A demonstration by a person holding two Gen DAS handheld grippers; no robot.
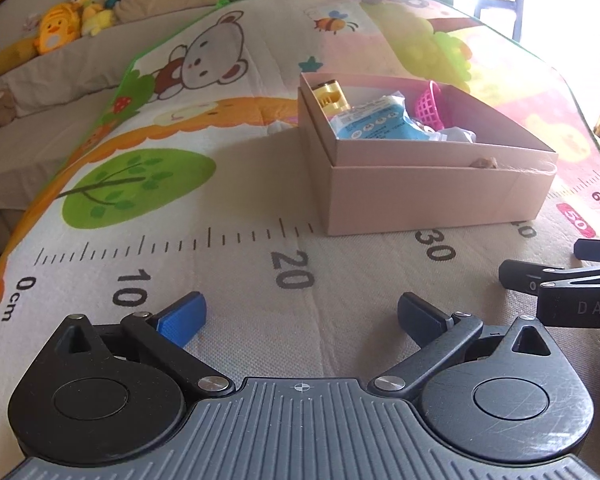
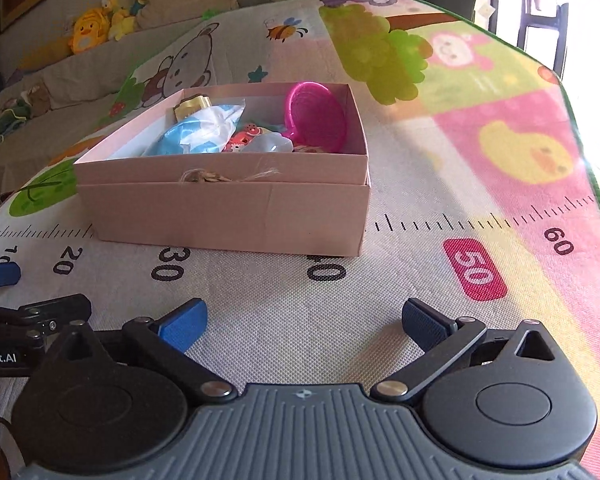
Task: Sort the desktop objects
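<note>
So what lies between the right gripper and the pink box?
Only bare play mat with printed ruler numbers separates the open right gripper from the pink box, seen in the right wrist view.

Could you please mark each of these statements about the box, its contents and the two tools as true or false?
1. The pink basket lies inside the cardboard box. True.
2. The right tool grips a blue packet. False: its jaws are open and hold nothing; the blue packet is in the box.
3. The box stands on a play mat printed with ruler numbers. True.
4. The left tool is shut. False: it is open and holds nothing.
</note>
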